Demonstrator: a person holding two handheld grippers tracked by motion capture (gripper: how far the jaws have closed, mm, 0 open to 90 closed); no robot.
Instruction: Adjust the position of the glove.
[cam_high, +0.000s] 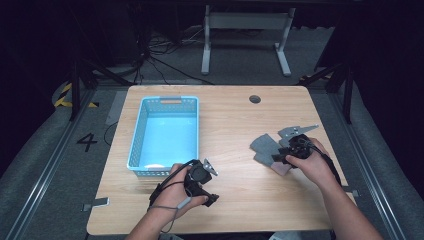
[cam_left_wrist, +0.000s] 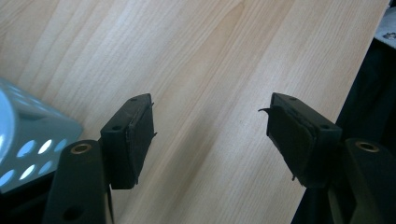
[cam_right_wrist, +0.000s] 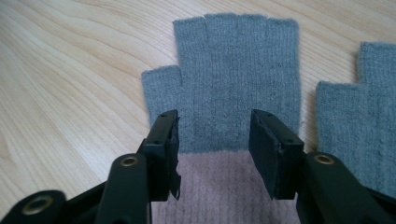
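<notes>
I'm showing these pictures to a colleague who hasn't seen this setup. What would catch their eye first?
Probably the light blue perforated plastic basket standing empty on the left half of the pale wooden table. Next, the pair of grey knitted fingerless gloves with pink cuffs lying flat at the right, where the right gripper straddles one glove with open jaws. The left gripper waits open by the basket's near corner.

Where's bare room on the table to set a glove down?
Free: the wood between the blue basket and the grey gloves, and the far right corner by the cable hole. Crowded: around the right gripper over the gloves.
</notes>
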